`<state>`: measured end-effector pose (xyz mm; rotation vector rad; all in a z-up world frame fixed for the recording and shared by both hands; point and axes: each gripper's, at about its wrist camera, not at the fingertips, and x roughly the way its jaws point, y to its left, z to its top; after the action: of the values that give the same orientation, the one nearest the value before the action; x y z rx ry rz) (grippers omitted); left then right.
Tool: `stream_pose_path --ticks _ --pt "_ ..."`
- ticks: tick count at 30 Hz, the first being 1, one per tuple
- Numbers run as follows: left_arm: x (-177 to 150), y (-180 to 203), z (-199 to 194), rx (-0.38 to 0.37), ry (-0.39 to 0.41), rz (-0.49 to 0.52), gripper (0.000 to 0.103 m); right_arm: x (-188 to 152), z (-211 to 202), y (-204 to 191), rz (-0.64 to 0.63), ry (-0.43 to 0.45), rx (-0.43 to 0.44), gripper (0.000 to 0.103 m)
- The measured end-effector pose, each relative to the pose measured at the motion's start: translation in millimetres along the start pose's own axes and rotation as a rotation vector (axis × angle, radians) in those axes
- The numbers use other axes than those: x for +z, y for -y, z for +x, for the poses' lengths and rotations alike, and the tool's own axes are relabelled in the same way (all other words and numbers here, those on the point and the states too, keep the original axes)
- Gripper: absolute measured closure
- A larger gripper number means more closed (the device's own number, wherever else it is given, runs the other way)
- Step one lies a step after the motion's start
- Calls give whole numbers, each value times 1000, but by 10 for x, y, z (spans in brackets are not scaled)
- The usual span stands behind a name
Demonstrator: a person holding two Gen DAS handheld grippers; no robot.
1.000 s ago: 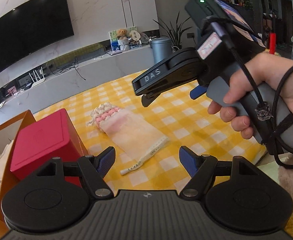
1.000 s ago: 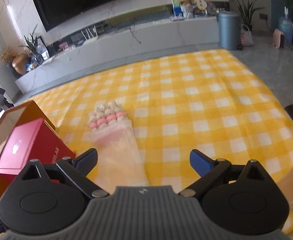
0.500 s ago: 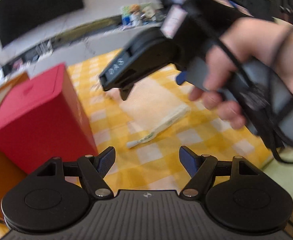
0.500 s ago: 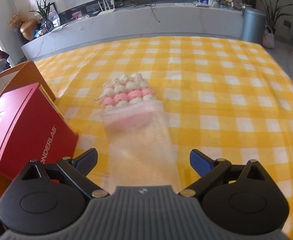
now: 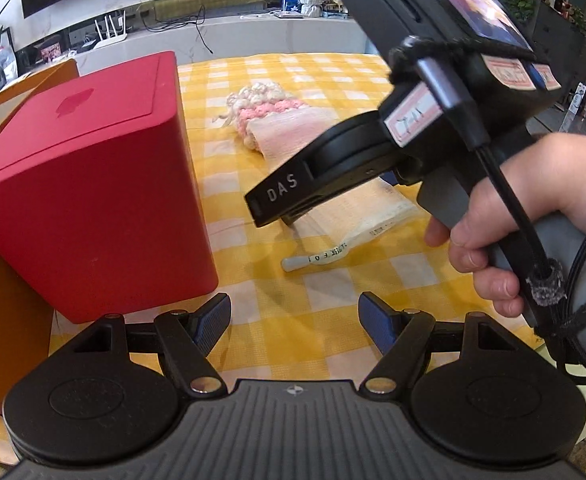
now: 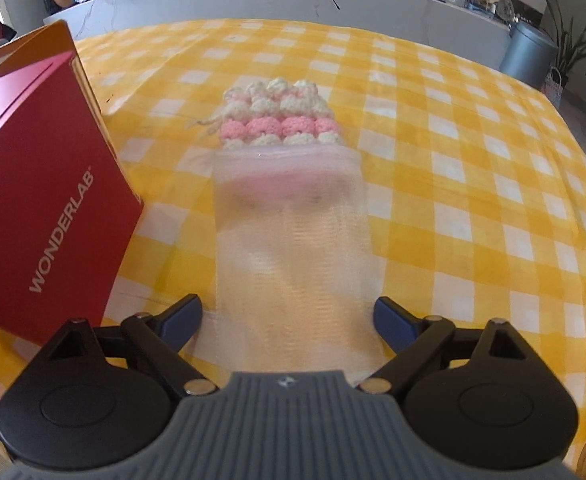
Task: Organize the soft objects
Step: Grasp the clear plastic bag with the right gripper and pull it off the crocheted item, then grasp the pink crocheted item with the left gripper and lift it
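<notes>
Right tongs [image 6: 287, 314], spread wide, straddle the bagged knit piece [image 6: 289, 216] lying flat on the desk [image 6: 473, 200] beside the red box [image 5: 89, 184]. Left tongs [image 5: 295, 320] hang released, empty. Best pinch low, gathering slippery plastic squarely.

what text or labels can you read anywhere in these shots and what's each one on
"WONDERLAB": white letters on the side of the red box.
"DAS": on the black finger of the right gripper, seen from the left wrist.
Print on the bag's sealing strip: some characters show, too small to read reliably.
Stickers on the right gripper's body: handwriting and print, not legible.
</notes>
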<state>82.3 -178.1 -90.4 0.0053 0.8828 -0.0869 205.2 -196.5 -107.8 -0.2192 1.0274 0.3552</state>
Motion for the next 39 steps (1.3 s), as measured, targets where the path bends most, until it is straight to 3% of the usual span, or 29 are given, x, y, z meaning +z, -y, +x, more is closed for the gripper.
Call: stream_pose_path --ticks 3,6,8,9,11,14,18,22,31,36,39 --pt "4 -25 -44 3 3 -9 17 12 -33 59 38 5 -12 25" --pt "-3 -20 -97 7 8 -1 17 23 -76 118 62 7 -42 50" --pt "9 -3 -123 18 11 6 17 17 -103 163 60 5 -72 77" --pt "14 14 -127 21 13 9 17 12 -111 195 63 2 -78 80" --pt "29 45 -160 14 19 21 17 -5 -130 279 80 -5 -78 97" --pt "122 84 -183 15 29 48 17 -43 -168 403 97 -16 -104 100" --pt "256 167 -174 29 53 56 17 -106 -215 573 102 -29 -207 100" --pt "398 193 -175 10 118 13 17 -202 -357 835 174 -5 -213 100" --pt "778 455 294 98 130 -24 17 -255 -596 1123 295 91 -159 100" --pt "966 413 663 114 128 -131 17 -301 -607 1216 354 96 -168 100" --pt "1103 328 895 200 118 -197 17 -323 -631 1212 350 99 -181 99"
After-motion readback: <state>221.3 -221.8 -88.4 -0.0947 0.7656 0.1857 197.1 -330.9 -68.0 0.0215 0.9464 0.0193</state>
